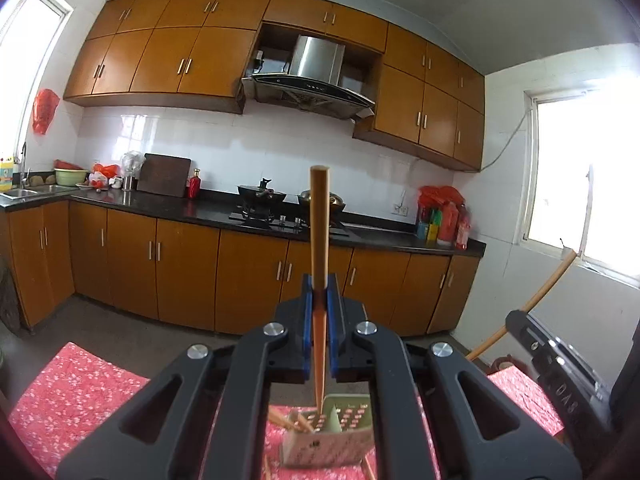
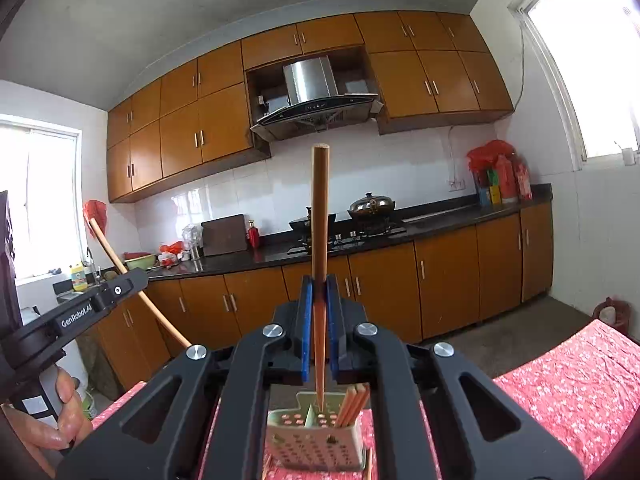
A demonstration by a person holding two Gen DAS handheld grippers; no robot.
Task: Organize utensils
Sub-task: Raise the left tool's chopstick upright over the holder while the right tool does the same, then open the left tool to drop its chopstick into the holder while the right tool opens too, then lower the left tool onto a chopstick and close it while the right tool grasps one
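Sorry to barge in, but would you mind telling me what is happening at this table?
A person is sorting chopsticks with a handheld gripper in each hand. The left gripper is shut on one chopstick, and the right gripper is shut on another chopstick. Both are held upright above the perforated metal holder on the red tablecloth, where several chopsticks already stand.

Left tool and right tool, each pointing roughly level, blue pads closed on an upright chopstick. Seen from the right wrist, the left tool's body sits at far left, gripped below by the person's hand.
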